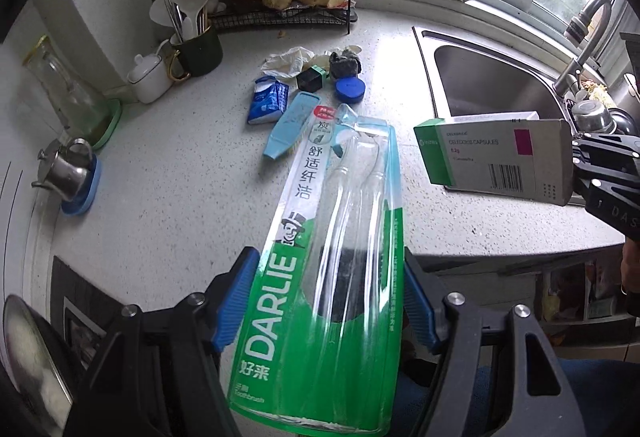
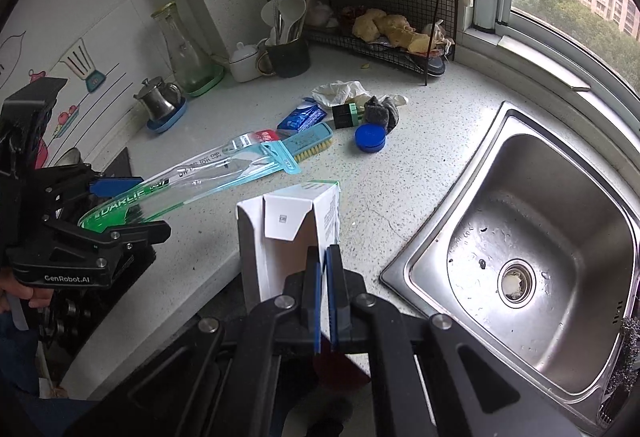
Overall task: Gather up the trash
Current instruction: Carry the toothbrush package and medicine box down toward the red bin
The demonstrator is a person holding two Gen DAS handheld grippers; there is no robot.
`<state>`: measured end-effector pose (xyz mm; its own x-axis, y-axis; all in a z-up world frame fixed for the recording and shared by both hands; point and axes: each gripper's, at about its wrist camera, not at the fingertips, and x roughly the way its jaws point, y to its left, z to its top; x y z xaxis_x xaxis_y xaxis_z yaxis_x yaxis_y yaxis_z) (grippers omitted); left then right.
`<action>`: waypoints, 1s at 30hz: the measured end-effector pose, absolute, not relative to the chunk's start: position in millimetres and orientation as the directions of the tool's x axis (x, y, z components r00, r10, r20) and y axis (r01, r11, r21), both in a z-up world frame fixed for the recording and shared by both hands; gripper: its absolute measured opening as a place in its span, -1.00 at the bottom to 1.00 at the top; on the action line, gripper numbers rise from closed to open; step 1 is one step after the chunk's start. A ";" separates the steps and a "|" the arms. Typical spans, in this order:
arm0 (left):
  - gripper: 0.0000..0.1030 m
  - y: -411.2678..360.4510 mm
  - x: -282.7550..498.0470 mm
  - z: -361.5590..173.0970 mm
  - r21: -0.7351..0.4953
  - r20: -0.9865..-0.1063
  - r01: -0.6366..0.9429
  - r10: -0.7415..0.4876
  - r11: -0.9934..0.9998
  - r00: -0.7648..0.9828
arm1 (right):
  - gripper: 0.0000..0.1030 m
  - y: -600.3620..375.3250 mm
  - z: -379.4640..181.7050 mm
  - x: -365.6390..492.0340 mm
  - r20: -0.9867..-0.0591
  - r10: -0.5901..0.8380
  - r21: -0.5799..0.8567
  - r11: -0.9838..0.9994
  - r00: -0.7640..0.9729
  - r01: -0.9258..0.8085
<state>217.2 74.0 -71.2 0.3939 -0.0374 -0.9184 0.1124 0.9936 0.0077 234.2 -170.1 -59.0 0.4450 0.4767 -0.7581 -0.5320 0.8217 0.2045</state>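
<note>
a: while the left gripper hangs over the counter, what sits between its blue pads?

b: a toothbrush pack, clamped across its width at the green end, sticking out ahead of the fingers and clear of the counter.

a: and beyond its tip?

b: a blue brush, a tissue packet, a blue lid and crumpled paper, all on the counter.

a: further right?

b: the right gripper, fingers pressed together on the edge of a pill box, held just left of the sink.
</note>
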 end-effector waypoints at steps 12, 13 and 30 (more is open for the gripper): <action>0.29 19.7 98.6 -78.1 0.009 -0.926 0.039 -0.006 0.999 0.377 | -0.96 -196.9 -82.2 148.4 -0.751 0.539 0.228 0.754 0.381 -0.616; 0.29 16.5 90.1 -81.3 0.007 -0.929 0.035 -0.006 0.999 0.371 | -0.96 -198.7 -86.7 141.3 -0.755 0.539 0.231 0.751 0.373 -0.618; 0.29 -8.0 38.7 -186.9 -0.054 -0.983 0.007 -0.054 0.999 0.176 | -0.96 -181.9 -196.7 99.2 -0.862 0.478 0.312 0.761 0.166 -0.569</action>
